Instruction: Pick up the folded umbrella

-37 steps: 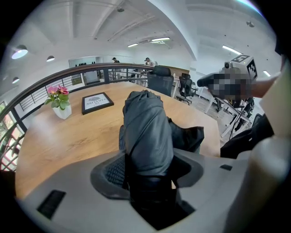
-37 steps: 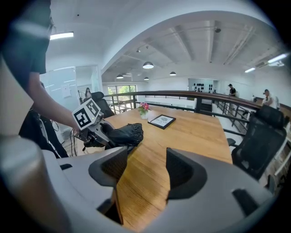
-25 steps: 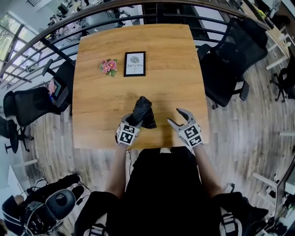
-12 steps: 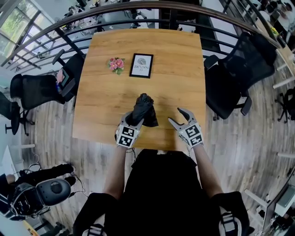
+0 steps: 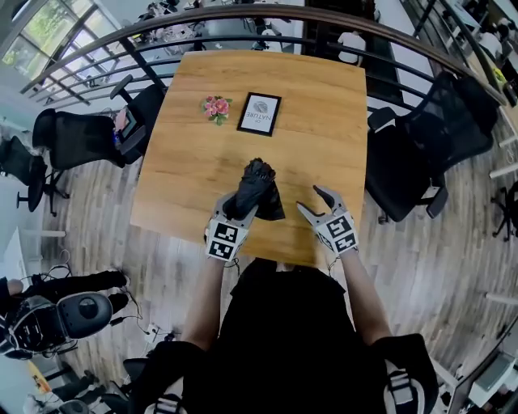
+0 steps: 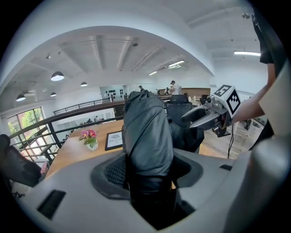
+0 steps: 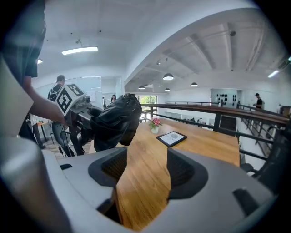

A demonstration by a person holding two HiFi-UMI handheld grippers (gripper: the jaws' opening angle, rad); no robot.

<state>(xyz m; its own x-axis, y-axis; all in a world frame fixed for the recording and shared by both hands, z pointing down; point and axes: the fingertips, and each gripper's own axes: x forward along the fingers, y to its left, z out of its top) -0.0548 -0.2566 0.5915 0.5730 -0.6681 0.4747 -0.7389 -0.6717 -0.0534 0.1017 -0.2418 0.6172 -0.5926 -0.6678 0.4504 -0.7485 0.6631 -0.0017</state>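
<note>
The folded umbrella (image 5: 255,190) is a black bundle of fabric, held up off the wooden table (image 5: 316,154) near its front edge. My left gripper (image 5: 235,209) is shut on its lower end. In the left gripper view the umbrella (image 6: 146,136) stands up between the two jaws and fills the gap. From the right gripper view the umbrella (image 7: 112,120) shows at the left, raised above the table (image 7: 150,168). My right gripper (image 5: 315,202) hangs open to the right of the umbrella, with only bare table between its jaws.
A small pink flower pot (image 5: 216,107) and a black-framed picture (image 5: 259,114) lie at the table's far side. Black office chairs (image 5: 421,145) stand right and left (image 5: 77,141) of the table. A dark railing (image 5: 243,20) runs behind it.
My left gripper has risen with the umbrella, lifting it off the table and tilting it more upright. The right gripper has shifted only a little.
</note>
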